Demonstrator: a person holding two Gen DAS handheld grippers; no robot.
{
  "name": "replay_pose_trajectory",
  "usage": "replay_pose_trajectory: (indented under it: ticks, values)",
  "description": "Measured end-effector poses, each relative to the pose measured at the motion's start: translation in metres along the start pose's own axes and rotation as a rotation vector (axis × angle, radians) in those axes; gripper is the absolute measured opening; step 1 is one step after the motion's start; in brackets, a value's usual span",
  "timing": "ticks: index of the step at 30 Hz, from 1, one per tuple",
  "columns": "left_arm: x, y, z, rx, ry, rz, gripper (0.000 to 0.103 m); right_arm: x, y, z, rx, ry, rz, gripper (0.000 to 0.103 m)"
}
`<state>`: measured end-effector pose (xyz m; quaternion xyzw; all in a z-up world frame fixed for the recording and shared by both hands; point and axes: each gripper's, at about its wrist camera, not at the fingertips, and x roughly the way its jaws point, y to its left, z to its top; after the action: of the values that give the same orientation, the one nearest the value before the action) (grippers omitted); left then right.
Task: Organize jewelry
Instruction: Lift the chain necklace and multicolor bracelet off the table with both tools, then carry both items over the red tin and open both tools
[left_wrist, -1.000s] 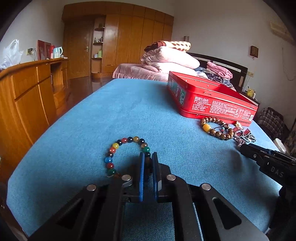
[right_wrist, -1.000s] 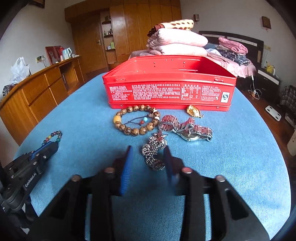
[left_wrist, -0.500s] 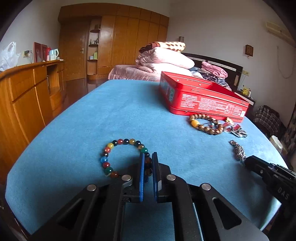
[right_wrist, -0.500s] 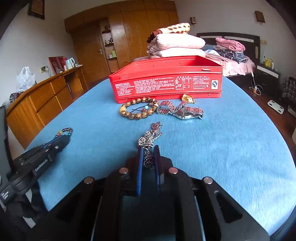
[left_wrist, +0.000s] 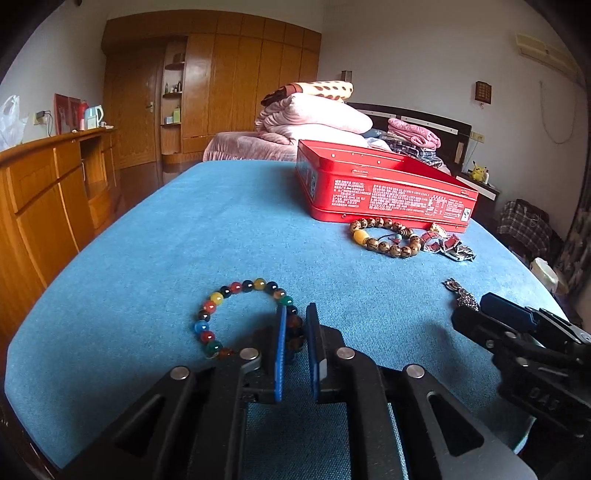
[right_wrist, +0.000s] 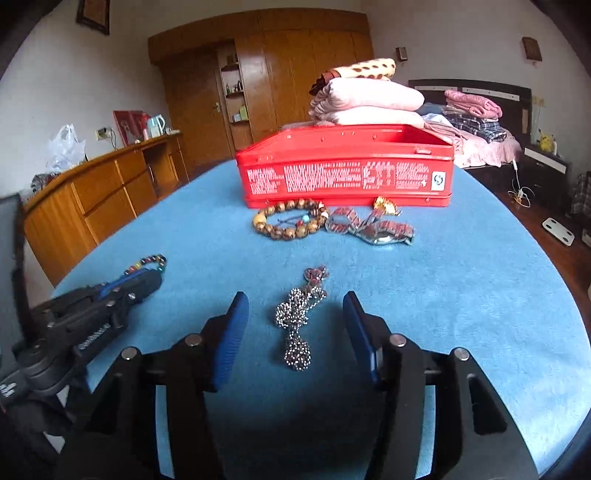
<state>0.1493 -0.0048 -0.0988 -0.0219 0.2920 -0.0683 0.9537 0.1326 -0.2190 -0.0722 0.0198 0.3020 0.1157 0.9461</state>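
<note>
Risk, as I read it: my left gripper (left_wrist: 294, 347) pinches one side of the multicoloured bead bracelet (left_wrist: 243, 317), so a lift could stretch its cord or let it slip, while my right gripper (right_wrist: 295, 325) stands wide around the metal chain (right_wrist: 297, 317), which may snag the nap. Surface: bench (right_wrist: 461, 295) in blue fabric, with wooden bead bracelet (right_wrist: 290, 223) and watch (right_wrist: 373, 229) just before the open red tin (right_wrist: 347, 173). Room: bedroom, bed with folded quilts and wooden wardrobe beyond the tin.
</note>
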Motion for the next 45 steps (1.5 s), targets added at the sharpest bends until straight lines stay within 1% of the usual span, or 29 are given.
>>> replay_pose_trajectory:
  ticks: [2,4,5,6,7,10,14,16,21,24,29,33,40,45]
  values:
    - [0.001,-0.002,-0.001,0.009,-0.010,0.009,0.013,0.004,0.006,-0.003,-0.044,-0.019,-0.044,0.049]
    - [0.002,-0.004,-0.002,0.014,-0.019,0.017,0.013,0.005,0.009,-0.005,-0.065,-0.037,-0.079,0.035]
    - [0.002,-0.004,-0.003,0.012,-0.025,0.020,0.013,0.005,0.008,-0.006,-0.061,-0.044,-0.072,0.030]
    - [0.002,-0.004,-0.004,0.009,-0.030,0.020,0.013,0.005,0.007,-0.008,-0.054,-0.051,-0.067,0.022]
    - [0.002,-0.004,-0.004,0.006,-0.034,0.021,0.012,0.005,0.006,-0.009,-0.051,-0.058,-0.071,0.018]
    - [0.001,-0.004,-0.005,0.006,-0.040,0.027,0.010,0.004,0.005,-0.009,-0.045,-0.065,-0.067,0.016]
    - [-0.002,0.000,-0.004,-0.027,-0.043,0.002,0.008,-0.004,0.000,-0.007,-0.012,-0.068,-0.035,0.015]
    - [-0.004,0.000,-0.003,-0.036,-0.048,-0.012,0.008,-0.012,0.000,-0.004,-0.010,-0.086,-0.036,0.015]
    - [-0.014,-0.003,0.006,-0.050,-0.085,-0.044,0.008,-0.031,-0.007,0.009,0.001,-0.125,-0.021,0.015]
    - [-0.021,-0.004,0.015,-0.063,-0.110,-0.062,0.007,-0.037,-0.012,0.017,0.015,-0.130,-0.008,0.015]
    - [-0.028,-0.007,0.036,-0.072,-0.153,-0.092,0.008,-0.043,-0.018,0.032,0.017,-0.145,-0.001,0.015]
    - [-0.029,-0.010,0.057,-0.073,-0.190,-0.107,0.008,-0.049,-0.021,0.051,-0.006,-0.181,-0.007,0.015]
    - [-0.023,-0.023,0.105,-0.060,-0.249,-0.138,0.007,-0.049,-0.032,0.101,-0.033,-0.263,-0.021,0.015]
    - [-0.011,-0.034,0.138,-0.046,-0.291,-0.163,0.007,-0.033,-0.042,0.132,-0.037,-0.277,-0.015,0.015]
